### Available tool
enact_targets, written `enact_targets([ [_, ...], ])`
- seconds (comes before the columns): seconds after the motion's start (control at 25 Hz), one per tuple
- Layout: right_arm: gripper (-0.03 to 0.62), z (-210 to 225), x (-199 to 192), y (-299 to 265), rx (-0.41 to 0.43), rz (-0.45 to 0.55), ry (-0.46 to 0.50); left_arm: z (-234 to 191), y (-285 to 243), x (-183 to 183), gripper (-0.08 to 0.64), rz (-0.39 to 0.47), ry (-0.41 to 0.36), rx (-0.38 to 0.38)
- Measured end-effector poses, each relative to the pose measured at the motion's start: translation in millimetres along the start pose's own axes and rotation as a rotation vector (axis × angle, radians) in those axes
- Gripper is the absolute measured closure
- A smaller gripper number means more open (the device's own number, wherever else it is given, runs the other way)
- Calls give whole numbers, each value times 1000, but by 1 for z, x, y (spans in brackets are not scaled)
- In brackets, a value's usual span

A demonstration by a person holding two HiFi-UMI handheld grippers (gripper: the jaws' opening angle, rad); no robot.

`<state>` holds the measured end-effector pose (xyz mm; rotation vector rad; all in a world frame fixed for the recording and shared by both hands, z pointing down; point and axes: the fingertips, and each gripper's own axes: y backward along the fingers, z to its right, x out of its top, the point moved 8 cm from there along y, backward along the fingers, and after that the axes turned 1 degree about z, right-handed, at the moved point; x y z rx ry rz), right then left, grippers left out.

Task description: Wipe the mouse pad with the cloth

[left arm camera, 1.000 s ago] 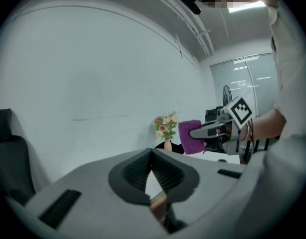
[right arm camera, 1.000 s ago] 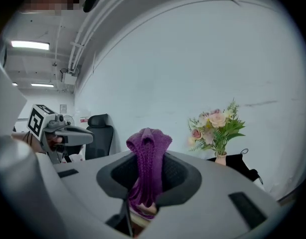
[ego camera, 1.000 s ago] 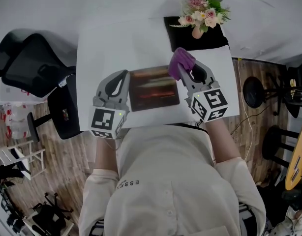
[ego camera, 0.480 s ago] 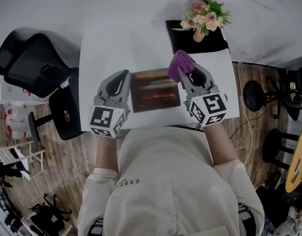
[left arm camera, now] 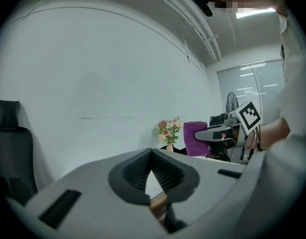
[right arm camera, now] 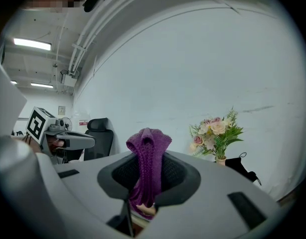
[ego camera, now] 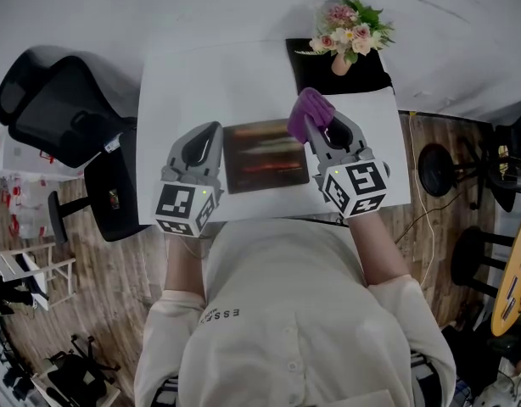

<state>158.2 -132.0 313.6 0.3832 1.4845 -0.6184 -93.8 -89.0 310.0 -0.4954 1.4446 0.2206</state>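
The white table carries the mouse pad close to its near edge, square to the person, so both tools can reach it. The left gripper lies along the pad's left side, jaws together on nothing, probably there to steady it. The right gripper pinches the purple cloth at the pad's far right corner (whether cloth meets pad I cannot tell), placed to sweep across. A black mat bearing a flower vase sits at the table's far right corner, near the cloth yet clear of the pad. An office chair stands off the left edge.
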Motion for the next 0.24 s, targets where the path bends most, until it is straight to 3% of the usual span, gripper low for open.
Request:
enact_targets([
  [0.24, 499, -3, 0, 2, 4, -9, 9, 4, 0, 2, 560, 8, -3, 3],
])
